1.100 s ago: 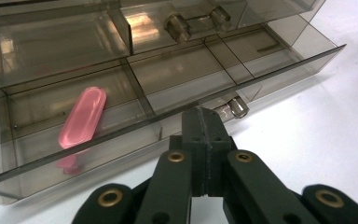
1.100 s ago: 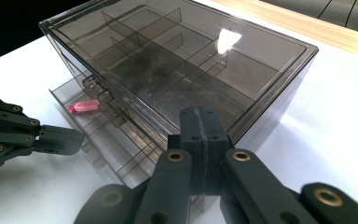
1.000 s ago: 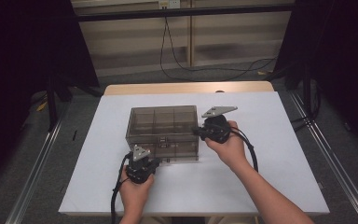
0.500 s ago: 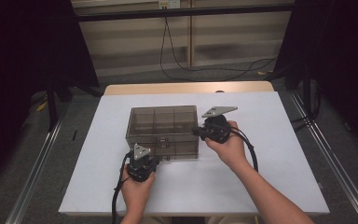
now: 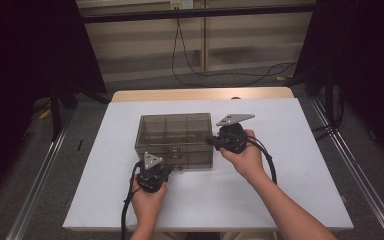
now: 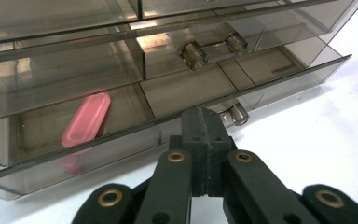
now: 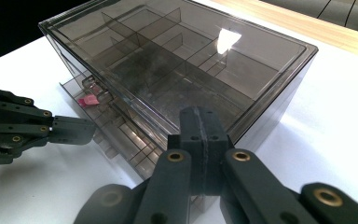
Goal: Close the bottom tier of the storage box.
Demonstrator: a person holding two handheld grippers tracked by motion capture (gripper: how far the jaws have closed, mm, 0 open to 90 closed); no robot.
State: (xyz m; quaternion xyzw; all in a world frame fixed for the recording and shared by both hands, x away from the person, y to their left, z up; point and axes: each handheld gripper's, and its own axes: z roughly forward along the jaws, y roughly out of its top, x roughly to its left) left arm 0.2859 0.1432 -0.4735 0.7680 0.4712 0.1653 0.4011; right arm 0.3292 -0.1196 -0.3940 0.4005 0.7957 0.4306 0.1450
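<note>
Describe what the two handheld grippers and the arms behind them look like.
Both the left gripper and the right gripper are black, each topped by a grey three-cornered plate and trailing a black cable. Their jaws are flat black links joined by brass-ringed pivots. The forearms are bare, with no sleeves in view.

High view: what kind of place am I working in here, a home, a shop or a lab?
Most likely a lab or recording bench. A white table stands between dark curtains, with metal rails along its sides and loose cables on the floor behind. The only work item is a smoky plastic drawer box.

A smoky drawer box (image 5: 175,140) rests on the white table (image 5: 300,150).
</note>
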